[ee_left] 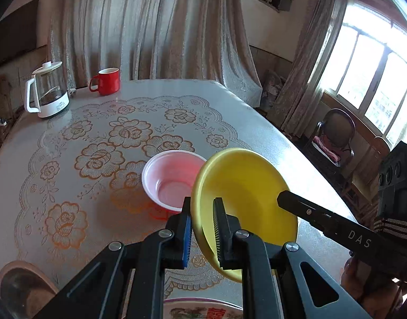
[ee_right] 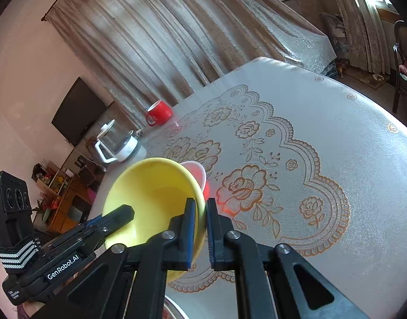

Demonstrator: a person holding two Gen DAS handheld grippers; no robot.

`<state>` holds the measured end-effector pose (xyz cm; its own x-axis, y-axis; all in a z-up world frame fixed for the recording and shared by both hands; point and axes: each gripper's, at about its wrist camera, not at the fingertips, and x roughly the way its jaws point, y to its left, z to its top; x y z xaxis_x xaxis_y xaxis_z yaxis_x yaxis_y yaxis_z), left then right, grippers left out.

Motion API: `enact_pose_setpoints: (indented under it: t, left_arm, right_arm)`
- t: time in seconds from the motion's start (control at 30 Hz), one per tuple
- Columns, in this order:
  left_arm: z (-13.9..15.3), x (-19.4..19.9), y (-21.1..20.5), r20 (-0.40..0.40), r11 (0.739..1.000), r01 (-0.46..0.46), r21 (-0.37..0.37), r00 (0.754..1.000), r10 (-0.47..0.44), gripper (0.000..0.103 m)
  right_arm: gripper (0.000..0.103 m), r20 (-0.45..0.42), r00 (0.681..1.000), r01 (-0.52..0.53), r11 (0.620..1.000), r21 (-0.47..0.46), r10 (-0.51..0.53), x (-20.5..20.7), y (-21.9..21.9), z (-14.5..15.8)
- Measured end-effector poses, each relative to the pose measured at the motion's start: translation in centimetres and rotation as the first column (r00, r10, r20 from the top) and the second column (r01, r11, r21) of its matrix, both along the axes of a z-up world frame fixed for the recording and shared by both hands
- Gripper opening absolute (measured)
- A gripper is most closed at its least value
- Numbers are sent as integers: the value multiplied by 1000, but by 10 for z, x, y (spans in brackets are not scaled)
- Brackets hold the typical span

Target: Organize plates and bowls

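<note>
Holding the yellow bowl [ee_left: 246, 199] with both grippers at once: your left gripper [ee_left: 203, 228] has its jaws clamped tight on the rim nearest it, one pad inside the bowl and one outside. Your right gripper [ee_right: 200, 228] is pinched the same way on the opposite rim. Two-point grip keeps the bowl from swinging; it's tilted and lifted clear of the table [ee_left: 270, 122], mouth facing the left camera.

Just below the grippers, at the near table edge, a patterned plate [ee_left: 203, 312] pokes into the frame, only partly visible. Can't tell its full outline.

Just past the yellow bowl sits the pink bowl [ee_left: 174, 178], upright on the tablecloth, empty, red on the outside. From the right wrist view the yellow bowl covers most of it. Likely target for nesting, judging from the task. If so, level the yellow bowl first, or its low rim may catch the pink rim and shove it.

Nothing stands between the two bowls. Watch the crossed gripper bodies though: the right gripper's finger reaches across the yellow bowl's mouth in the left view, so releasing one side at a time looks safer.

Far corner: red mug [ee_left: 106, 81] and glass kettle [ee_left: 48, 93], near each other, well apart from the bowls, not in your way. Curtain [ee_left: 150, 26] hangs behind the table.
</note>
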<state>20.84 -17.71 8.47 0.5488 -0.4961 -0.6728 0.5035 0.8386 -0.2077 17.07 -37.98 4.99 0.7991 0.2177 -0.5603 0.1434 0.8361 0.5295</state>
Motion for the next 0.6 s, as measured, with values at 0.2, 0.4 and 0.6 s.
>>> enact_pose_setpoints:
  t: [0.2, 0.4, 0.6]
  left_arm:
    - [5, -31, 66, 13, 994, -105, -31, 994, 105, 14]
    - [8, -57, 138, 12, 975, -211, -75, 977, 212, 14]
    - [-2, -76, 203, -5, 946, -309, -98, 951, 310, 14]
  right_arm:
    - [7, 19, 993, -114, 993, -21, 114, -11, 55, 9]
    - [7, 29, 970, -240, 969, -52, 242, -18, 120, 14]
    - [7, 12, 930, -365, 929, -67, 366, -18, 183, 11]
